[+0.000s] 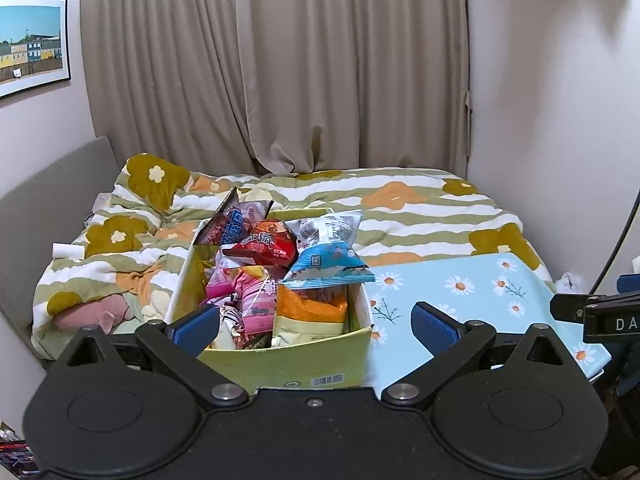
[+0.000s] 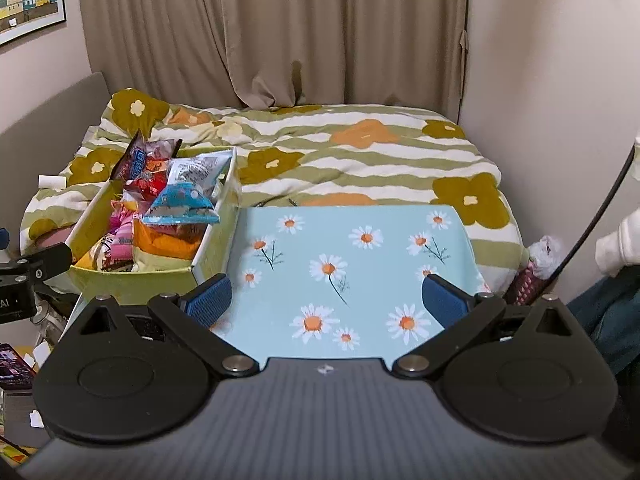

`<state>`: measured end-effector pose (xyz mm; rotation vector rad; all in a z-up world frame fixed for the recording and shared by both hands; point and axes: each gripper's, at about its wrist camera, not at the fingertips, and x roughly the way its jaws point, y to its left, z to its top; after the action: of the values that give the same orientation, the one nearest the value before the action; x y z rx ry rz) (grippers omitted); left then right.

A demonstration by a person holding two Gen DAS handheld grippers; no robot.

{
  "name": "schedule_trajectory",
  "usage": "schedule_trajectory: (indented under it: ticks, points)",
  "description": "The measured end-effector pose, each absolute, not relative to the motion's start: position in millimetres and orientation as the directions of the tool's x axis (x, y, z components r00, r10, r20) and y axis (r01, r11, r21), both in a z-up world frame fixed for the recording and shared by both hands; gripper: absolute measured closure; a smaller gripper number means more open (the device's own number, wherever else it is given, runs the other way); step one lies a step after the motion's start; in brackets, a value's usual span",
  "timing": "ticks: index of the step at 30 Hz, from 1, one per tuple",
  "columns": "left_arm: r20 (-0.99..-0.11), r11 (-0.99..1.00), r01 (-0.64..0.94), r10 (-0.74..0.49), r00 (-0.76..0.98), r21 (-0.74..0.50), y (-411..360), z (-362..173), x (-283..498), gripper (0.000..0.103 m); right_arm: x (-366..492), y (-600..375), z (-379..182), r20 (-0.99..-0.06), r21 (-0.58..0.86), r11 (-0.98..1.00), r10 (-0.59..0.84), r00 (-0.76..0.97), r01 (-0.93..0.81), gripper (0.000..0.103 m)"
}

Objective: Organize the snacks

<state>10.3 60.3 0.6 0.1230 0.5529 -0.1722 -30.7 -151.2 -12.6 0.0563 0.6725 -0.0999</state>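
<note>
A yellow-green box (image 1: pixel 288 364) (image 2: pixel 132 282) full of snack packets stands at the left of a light-blue daisy-print table (image 1: pixel 460 300) (image 2: pixel 352 248). A blue packet (image 1: pixel 328 266) (image 2: pixel 182 206) lies on top, with a red packet (image 1: pixel 264 246), pink packets (image 1: pixel 256 296) and an orange packet (image 1: pixel 310 306) around it. My left gripper (image 1: pixel 316 322) is open and empty, just in front of the box's near wall. My right gripper (image 2: pixel 328 304) is open and empty above the bare tabletop, right of the box.
Behind the table lies a bed with a green-striped flower duvet (image 1: pixel 400 204) (image 2: pixel 360 148), beige curtains (image 1: pixel 280 64) and walls on both sides. A pink wrapped packet (image 2: pixel 536 268) lies at the table's right end. A phone (image 2: pixel 12 364) sits low left.
</note>
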Motion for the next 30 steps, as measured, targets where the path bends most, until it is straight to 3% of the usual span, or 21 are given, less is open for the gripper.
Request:
schedule_trajectory:
  ticks: [30]
  points:
    - [-0.532, 0.978, 0.193, -0.12, 0.838, 0.083, 63.4, -0.2, 16.8, 0.0, -31.8, -156.6, -14.4, -0.631, 0.027, 0.99, -0.09, 0.77, 0.137, 0.0]
